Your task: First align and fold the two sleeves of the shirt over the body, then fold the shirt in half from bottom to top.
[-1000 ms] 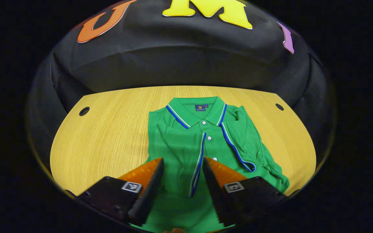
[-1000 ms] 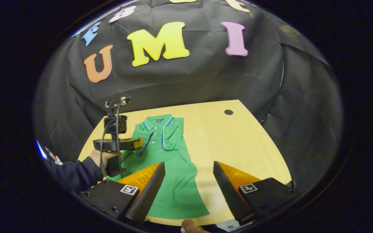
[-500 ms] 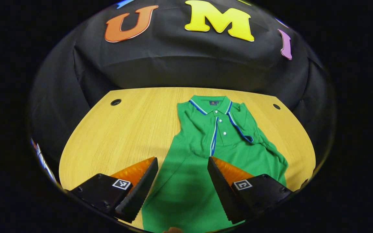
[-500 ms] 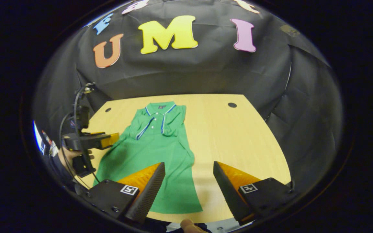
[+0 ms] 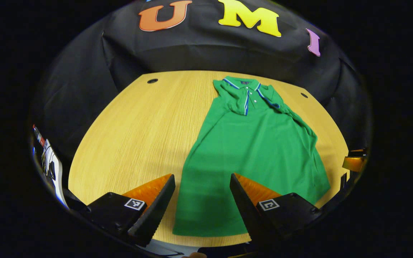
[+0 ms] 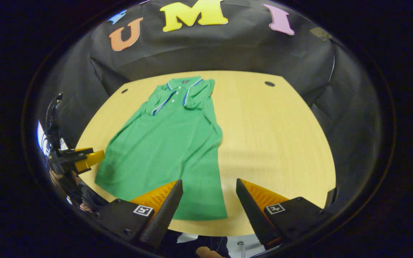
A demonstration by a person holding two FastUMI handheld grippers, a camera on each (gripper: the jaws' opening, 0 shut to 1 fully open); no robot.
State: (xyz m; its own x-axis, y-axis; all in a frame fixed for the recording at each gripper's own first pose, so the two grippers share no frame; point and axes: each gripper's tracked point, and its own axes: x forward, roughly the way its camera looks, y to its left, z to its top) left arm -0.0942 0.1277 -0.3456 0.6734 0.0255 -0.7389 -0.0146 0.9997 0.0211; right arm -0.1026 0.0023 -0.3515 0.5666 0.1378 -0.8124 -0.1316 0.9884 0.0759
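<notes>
While the table [image 5: 127, 122] is carrying the green shirt [image 5: 253, 150] flat, sleeves [image 6: 199, 96] lying folded in, you are hovering the left gripper [image 5: 201, 186] and right gripper [image 6: 209, 190] wide, empty, by the hem [image 6: 199, 215]; bottom-to-top fold is pending.

Recording booth, lab-like. Black cloth wall [image 6: 228, 53] backs a bare wooden table [image 6: 274, 143]. Cable holes [image 6: 269, 84] in the tabletop.

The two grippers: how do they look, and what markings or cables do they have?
The left gripper and the right gripper each have two wedge-shaped fingers with ridged inner faces on black blocks, and every block carries a small square black-and-white marker. In the right gripper view, black cables rise behind the left gripper.
</notes>
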